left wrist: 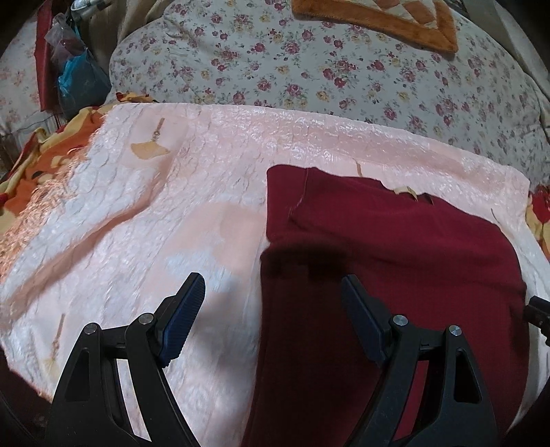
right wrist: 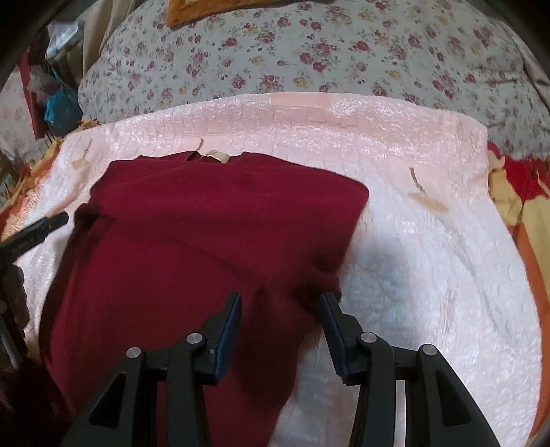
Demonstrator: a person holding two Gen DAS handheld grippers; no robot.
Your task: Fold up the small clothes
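Observation:
A dark red garment (left wrist: 395, 247) lies flat on a pale pink quilted cloth (left wrist: 172, 213), its neck label at the far edge. It also shows in the right wrist view (right wrist: 206, 233), where the label (right wrist: 216, 156) is visible. My left gripper (left wrist: 271, 285) is open, hovering over the garment's left edge, one finger above the pink cloth. My right gripper (right wrist: 280, 302) is open above the garment's right edge near its front. The left gripper's tip (right wrist: 51, 221) shows at the left of the right wrist view.
A floral quilt (left wrist: 309, 62) is bunched behind the pink cloth (right wrist: 429, 240). An orange cushion (left wrist: 378, 20) lies on it. A red-yellow patterned sheet (right wrist: 522, 192) shows at both sides. Bags and clutter (left wrist: 75, 68) stand at far left.

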